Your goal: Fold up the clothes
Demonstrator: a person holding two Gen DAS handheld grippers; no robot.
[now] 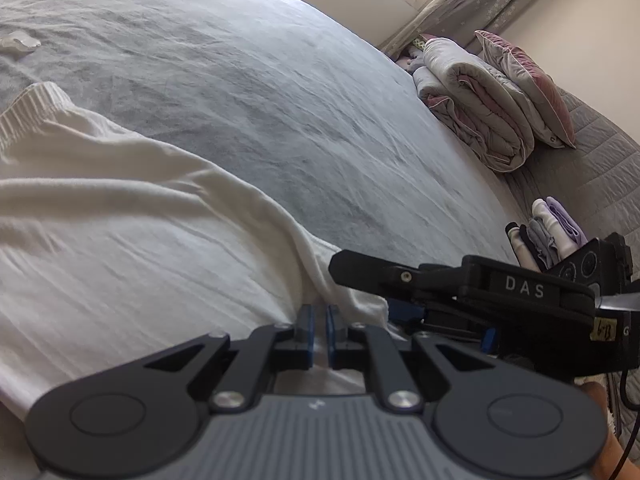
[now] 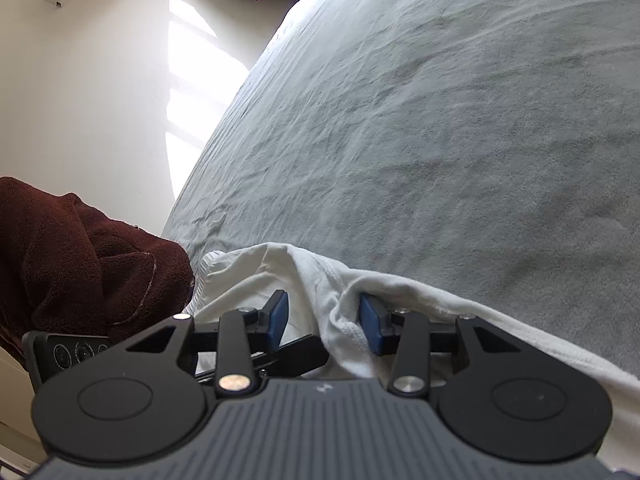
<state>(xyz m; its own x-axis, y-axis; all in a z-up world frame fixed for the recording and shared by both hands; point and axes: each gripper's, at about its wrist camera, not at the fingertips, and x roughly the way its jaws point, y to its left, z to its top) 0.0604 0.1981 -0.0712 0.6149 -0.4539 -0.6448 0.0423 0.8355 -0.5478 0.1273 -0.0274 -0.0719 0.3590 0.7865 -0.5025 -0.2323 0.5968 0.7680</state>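
White garment [image 1: 120,240]: soft knit cotton, ribbed band at one end [image 1: 28,112]. Lies spread and wrinkled on the grey bed [image 1: 280,100], along its near edge. One long ridge-like fold runs across it. Near corner bunched and lifted off the bed surface, hem visible [image 2: 340,320].

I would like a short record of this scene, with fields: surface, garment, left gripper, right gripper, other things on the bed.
surface: grey bed sheet, wrinkled
garment: white garment, lying spread on the near side of the bed, ribbed edge at the far left
left gripper: shut on the garment's edge
right gripper: open, a bunched fold of the garment between its pads, not pinched
other things on the bed: folded quilt, pillow, small stack of folded clothes
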